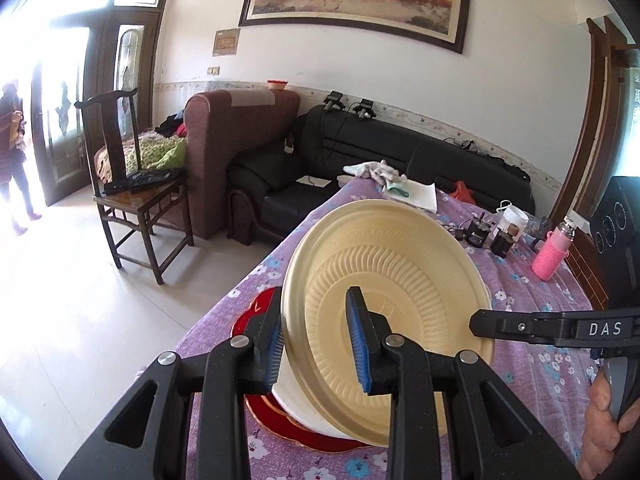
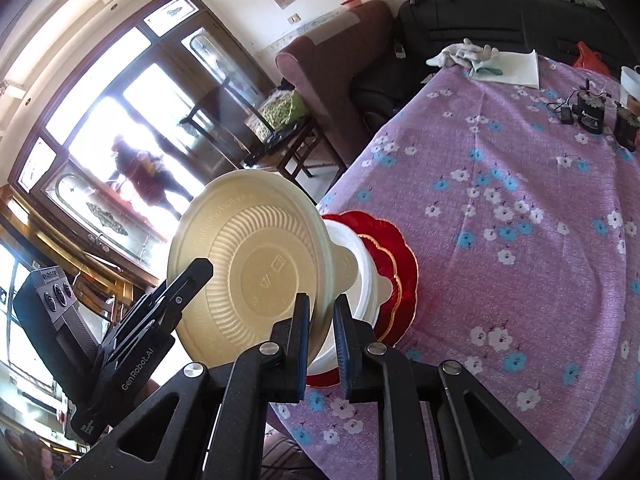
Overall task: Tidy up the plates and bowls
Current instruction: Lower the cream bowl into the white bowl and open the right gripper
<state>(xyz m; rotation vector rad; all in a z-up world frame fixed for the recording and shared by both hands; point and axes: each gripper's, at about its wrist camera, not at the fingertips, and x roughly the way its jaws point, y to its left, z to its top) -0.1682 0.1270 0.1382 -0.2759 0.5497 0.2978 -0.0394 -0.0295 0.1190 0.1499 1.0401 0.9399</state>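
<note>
A cream bowl (image 1: 384, 280) hangs tilted over the table's near left corner, its ribbed underside towards both cameras. My left gripper (image 1: 318, 344) is shut on its rim, one blue pad (image 1: 276, 344) outside and the other on the underside. My right gripper (image 2: 323, 340) is shut on the opposite rim of the same cream bowl (image 2: 256, 264). In the left wrist view the right gripper (image 1: 480, 322) reaches in from the right. Just under the cream bowl, a white bowl (image 2: 362, 280) sits on stacked red scalloped plates (image 2: 406, 276) on the purple flowered tablecloth (image 2: 500, 200).
Towards the table's far end lie a pink bottle (image 1: 550, 254), a white cup (image 1: 514, 220), small black devices (image 1: 478, 234), and cloths on paper (image 1: 412, 192). Beyond the left table edge stand a wooden chair (image 1: 132, 196), a brown armchair (image 1: 236, 136) and a black sofa (image 1: 360, 148). A person (image 1: 14, 152) is in the doorway.
</note>
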